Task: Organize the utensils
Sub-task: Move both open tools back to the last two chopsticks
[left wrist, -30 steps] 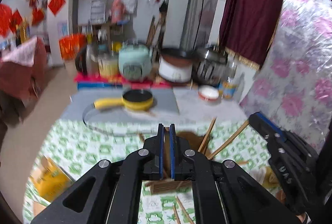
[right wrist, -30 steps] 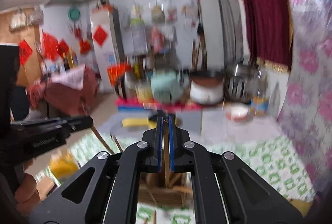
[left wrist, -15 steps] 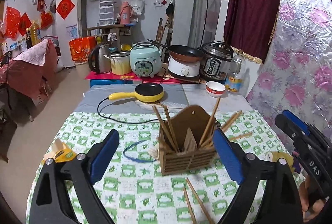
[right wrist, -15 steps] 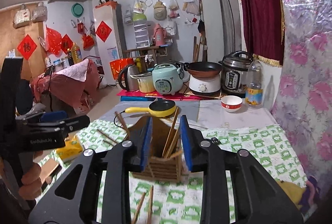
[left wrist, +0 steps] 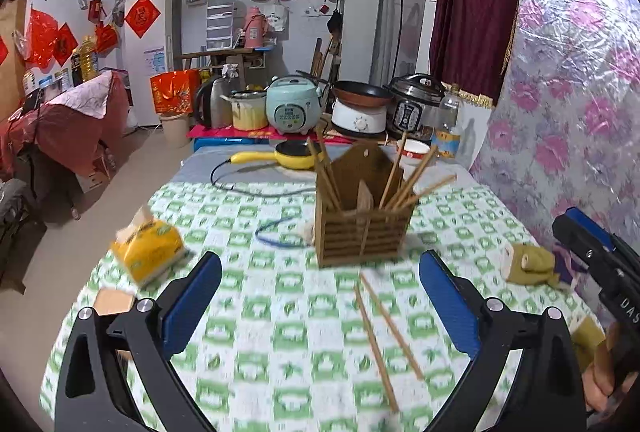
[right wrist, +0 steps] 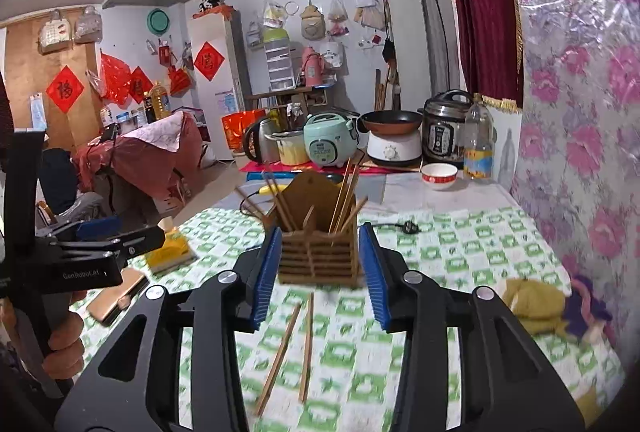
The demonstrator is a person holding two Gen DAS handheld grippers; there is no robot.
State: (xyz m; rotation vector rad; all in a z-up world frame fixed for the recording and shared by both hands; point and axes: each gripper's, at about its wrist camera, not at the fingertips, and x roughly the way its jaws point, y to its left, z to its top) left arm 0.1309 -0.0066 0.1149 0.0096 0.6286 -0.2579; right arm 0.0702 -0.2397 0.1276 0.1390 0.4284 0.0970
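**Two chopsticks left on the cloth, both grippers empty**

Left wrist view: my left gripper stands spread about as wide as it goes, its jaws having just been opening, and nothing is between them but tablecloth. Straight ahead sits the wooden holder, upright on the green-checked table, with chopsticks leaning out of both its compartments. Just in front of it, on my side, lie the two loose chopsticks, side by side with a slight gap, running toward me. A yellow tissue pack lies off to the left, well apart from the work.

Right wrist view: my right gripper is partly open and holds nothing; its jaws have just been opening too. Its pads frame the holder in the picture, but the holder looks to stand beyond them, not between. The loose pair lies on the cloth below the fingertips.

As I judge it, the next pick is one of that pair. I should lower one gripper over a single stick, cross its length square, pinch near the middle so it does not tip, and keep the other stick undisturbed
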